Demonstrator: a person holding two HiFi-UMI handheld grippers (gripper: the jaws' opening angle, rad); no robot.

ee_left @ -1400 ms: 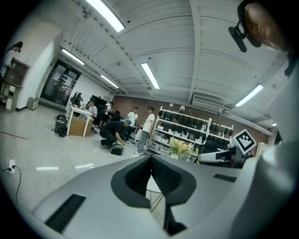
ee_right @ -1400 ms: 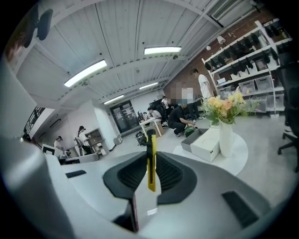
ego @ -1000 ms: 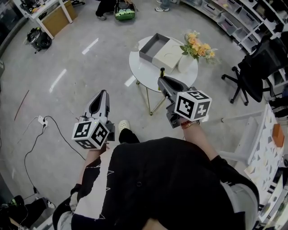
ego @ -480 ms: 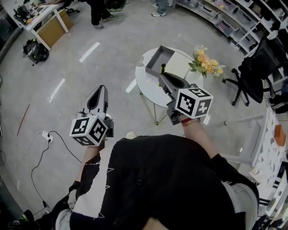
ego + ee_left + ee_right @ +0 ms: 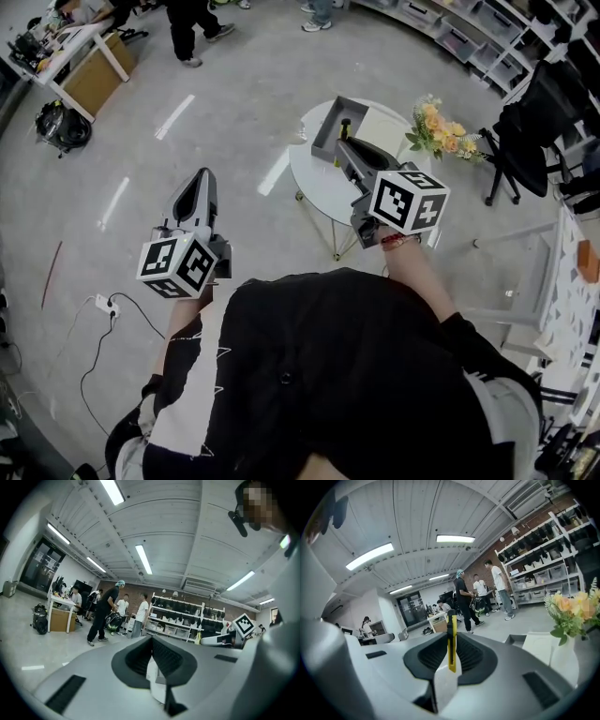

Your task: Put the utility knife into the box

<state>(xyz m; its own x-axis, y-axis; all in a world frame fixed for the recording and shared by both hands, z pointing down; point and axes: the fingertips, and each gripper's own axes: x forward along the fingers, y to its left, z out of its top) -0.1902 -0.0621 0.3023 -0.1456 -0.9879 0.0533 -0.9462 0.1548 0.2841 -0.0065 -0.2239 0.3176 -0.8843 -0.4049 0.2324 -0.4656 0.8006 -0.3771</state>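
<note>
My right gripper (image 5: 345, 148) is shut on a yellow and black utility knife (image 5: 451, 639), which stands upright between its jaws. In the head view the utility knife (image 5: 343, 129) pokes up over the near wall of the grey box (image 5: 330, 127). That open box sits on a round white table (image 5: 319, 178), with its cream lid (image 5: 380, 125) beside it. In the right gripper view the box's corner (image 5: 516, 641) shows low at right. My left gripper (image 5: 200, 187) hangs over bare floor left of the table, shut with nothing in it; its jaws meet in the left gripper view (image 5: 153, 641).
A vase of orange and yellow flowers (image 5: 441, 134) stands on the table's right side. A black office chair (image 5: 530, 108) is beyond it. A white desk (image 5: 70, 42) and several standing people (image 5: 192, 23) are far left. A cable and power strip (image 5: 103, 305) lie on the floor.
The table and box have drawn closer under my right gripper; the knife now sits over the box's near wall. The left gripper stays level beside it.
</note>
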